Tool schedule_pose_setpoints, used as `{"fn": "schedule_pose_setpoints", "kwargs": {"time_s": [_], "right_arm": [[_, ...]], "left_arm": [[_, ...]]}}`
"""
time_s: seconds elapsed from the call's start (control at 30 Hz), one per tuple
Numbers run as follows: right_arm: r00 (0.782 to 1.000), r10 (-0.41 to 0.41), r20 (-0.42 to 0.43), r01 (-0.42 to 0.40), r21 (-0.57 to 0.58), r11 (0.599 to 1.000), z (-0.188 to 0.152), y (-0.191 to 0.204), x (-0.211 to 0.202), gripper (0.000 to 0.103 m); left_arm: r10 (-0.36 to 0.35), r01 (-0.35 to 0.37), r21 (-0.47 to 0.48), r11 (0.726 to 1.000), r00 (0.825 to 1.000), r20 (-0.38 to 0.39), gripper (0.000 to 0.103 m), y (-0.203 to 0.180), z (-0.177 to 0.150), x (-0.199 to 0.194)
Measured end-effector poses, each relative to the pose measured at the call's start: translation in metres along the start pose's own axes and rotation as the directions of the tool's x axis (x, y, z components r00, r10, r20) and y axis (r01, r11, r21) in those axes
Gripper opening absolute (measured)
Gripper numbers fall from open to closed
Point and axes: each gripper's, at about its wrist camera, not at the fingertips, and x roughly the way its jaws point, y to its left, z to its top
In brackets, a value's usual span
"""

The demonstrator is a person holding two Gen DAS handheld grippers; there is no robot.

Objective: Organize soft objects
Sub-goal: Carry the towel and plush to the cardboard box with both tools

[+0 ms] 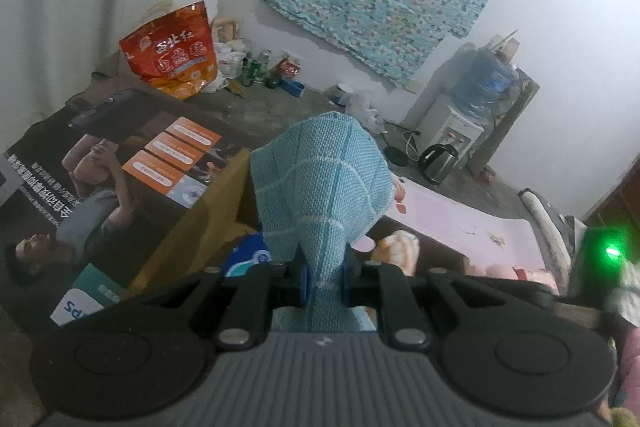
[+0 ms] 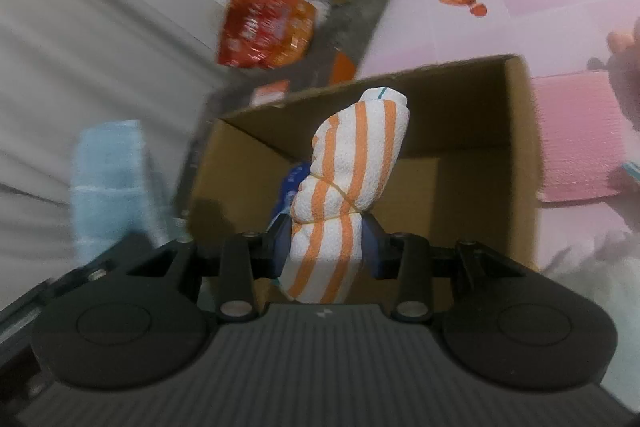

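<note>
My left gripper [image 1: 325,281] is shut on a light blue knitted cloth [image 1: 320,183], which stands up between the fingers above the open cardboard box [image 1: 218,195]. My right gripper [image 2: 326,245] is shut on a rolled white towel with orange stripes [image 2: 352,163], tied by a rubber band, held over the same cardboard box [image 2: 520,147]. The blue cloth also shows blurred at the left of the right wrist view [image 2: 108,179]. A blue item [image 2: 294,183] lies inside the box. The orange-striped towel's end shows in the left wrist view [image 1: 400,247].
The box sits on a pink play mat [image 2: 500,15] with a hot-air balloon print. A printed carton [image 1: 100,179] stands left of the box. A red snack bag [image 1: 176,55], bottles, a kettle [image 1: 438,161] and a water dispenser [image 1: 460,115] stand by the far wall.
</note>
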Motion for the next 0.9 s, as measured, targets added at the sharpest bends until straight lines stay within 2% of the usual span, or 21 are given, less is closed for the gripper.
{"fn": "schedule_pose_setpoints", "kwargs": {"time_s": [0.13, 0.33, 0.57, 0.9], "right_arm": [[0.996, -0.065, -0.067, 0.066, 0.013, 0.998, -0.004, 0.005, 0.038, 0.036], [0.984, -0.148, -0.095, 0.144, -0.048, 0.988, -0.004, -0.002, 0.076, 0.040], [0.980, -0.160, -0.120, 0.146, -0.122, 0.982, -0.004, 0.004, 0.080, 0.040], [0.955, -0.161, -0.248, 0.122, -0.164, 0.979, 0.004, 0.000, 0.087, 0.037]], "left_arm": [[0.007, -0.007, -0.013, 1.000, 1.000, -0.005, 0.015, 0.009, 0.000, 0.001], [0.012, -0.013, -0.024, 1.000, 1.000, -0.023, 0.015, 0.019, -0.006, 0.007], [0.014, -0.015, -0.042, 0.999, 0.999, -0.043, 0.015, 0.026, -0.009, 0.011], [0.015, -0.017, -0.042, 0.999, 0.999, -0.035, 0.015, 0.029, -0.010, 0.008]]}}
